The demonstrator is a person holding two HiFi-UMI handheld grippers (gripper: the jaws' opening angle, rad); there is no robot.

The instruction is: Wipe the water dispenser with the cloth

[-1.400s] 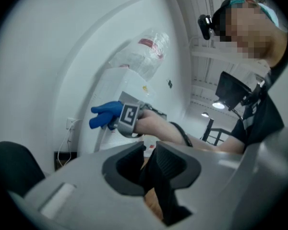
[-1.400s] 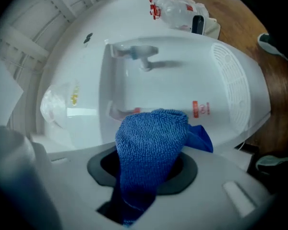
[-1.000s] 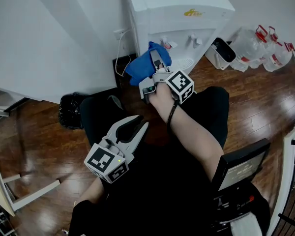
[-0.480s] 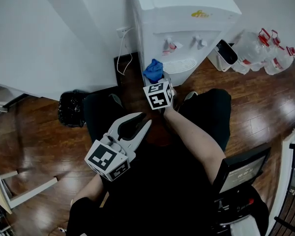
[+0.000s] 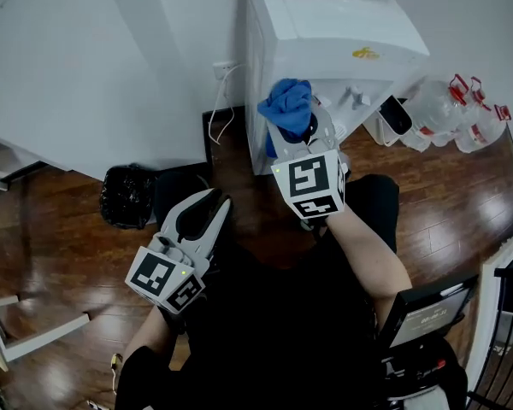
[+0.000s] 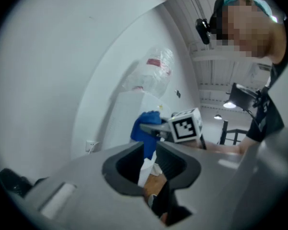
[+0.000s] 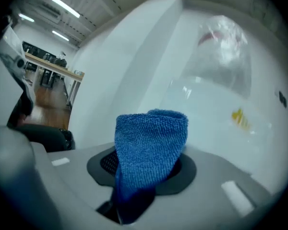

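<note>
My right claw (image 5: 297, 133) is clamped on the cloth (image 5: 287, 102), which bunches out past its tips. The dispenser (image 5: 350, 54) stands upright straight ahead, its front left edge just beyond the cloth; I cannot tell if they touch. Taps (image 5: 352, 98) lie to the right, the wall (image 5: 111, 58) to the left. My left claw (image 5: 218, 205), all but together and empty, hangs well behind, so the right looks best placed to wipe.
</note>
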